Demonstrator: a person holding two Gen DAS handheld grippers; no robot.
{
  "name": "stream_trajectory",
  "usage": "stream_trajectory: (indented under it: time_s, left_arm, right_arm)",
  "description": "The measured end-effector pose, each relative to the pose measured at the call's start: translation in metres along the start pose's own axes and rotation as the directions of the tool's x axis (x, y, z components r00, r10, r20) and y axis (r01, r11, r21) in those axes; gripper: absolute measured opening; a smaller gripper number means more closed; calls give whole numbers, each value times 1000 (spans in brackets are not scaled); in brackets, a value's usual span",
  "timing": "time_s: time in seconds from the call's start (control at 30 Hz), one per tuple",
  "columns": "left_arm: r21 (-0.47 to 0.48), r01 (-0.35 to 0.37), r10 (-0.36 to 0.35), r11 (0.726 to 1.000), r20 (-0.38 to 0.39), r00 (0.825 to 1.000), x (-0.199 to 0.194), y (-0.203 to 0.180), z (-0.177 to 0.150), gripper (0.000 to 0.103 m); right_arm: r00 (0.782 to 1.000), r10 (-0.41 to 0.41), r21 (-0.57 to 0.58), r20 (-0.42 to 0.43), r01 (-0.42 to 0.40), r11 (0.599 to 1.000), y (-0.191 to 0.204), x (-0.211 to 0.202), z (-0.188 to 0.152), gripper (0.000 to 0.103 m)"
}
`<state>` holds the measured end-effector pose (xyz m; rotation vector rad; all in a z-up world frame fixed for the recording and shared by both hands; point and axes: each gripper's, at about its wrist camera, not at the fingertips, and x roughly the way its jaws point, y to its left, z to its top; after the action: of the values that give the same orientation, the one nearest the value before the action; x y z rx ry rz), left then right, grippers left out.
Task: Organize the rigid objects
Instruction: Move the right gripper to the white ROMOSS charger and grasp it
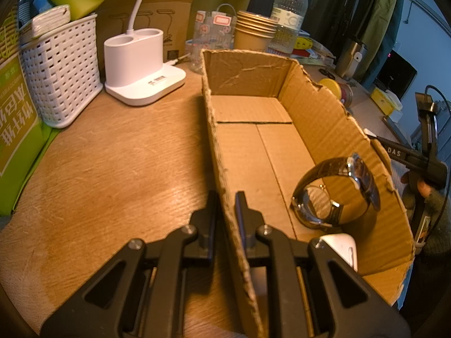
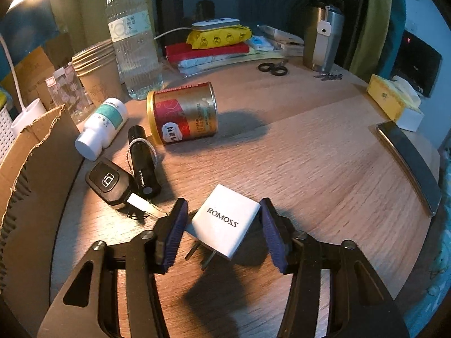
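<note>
Car key [image 2: 111, 181], flashlight [image 2: 142, 163] — beside charger [image 2: 225, 222].

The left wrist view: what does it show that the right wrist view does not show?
Only the left wrist view: the left gripper shut on the cardboard box wall, and a wristwatch inside.
Only the right wrist view: the open right gripper around a white charger, a car key, a flashlight.
Both: the box, the water bottle, the paper cups.

The left wrist camera looks down along its fingers, very near the cardboard box [image 1: 332, 129] wall. The right wrist camera looks down at the wooden table [image 2: 310, 152], close above it. Both views share the box, the water bottle [image 1: 290, 8] and the paper cups [image 1: 253, 31].
</note>
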<state>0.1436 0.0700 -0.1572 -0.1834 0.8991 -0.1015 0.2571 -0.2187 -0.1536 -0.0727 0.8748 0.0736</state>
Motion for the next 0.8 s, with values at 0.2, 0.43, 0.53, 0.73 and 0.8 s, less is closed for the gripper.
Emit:
stream_trajectory:
  time_s: [0.2, 0.43, 0.53, 0.73, 0.8]
  left_arm:
    - [0, 0, 0, 1000, 0, 1000, 0, 0, 0, 13]
    - [0, 0, 0, 1000, 0, 1000, 1, -1, 0, 13]
    - [0, 0, 0, 1000, 0, 1000, 1, -1, 0, 14]
    - [0, 0, 0, 1000, 0, 1000, 1, -1, 0, 14]
    - [0, 0, 0, 1000, 0, 1000, 1, -1, 0, 14]
  right_arm:
    - [1000, 6, -14, 21, -5, 1000, 3, -4, -2, 53]
    - [998, 30, -1, 48, -30, 1000, 2, -14, -4, 53]
    - [997, 40, -8, 63, -40, 999, 5, -20, -4, 53]
    - [992, 67, -32, 110, -64, 997, 17, -42, 1, 53]
    - [989, 80, -42, 124, -75, 996, 22, -49, 2, 53]
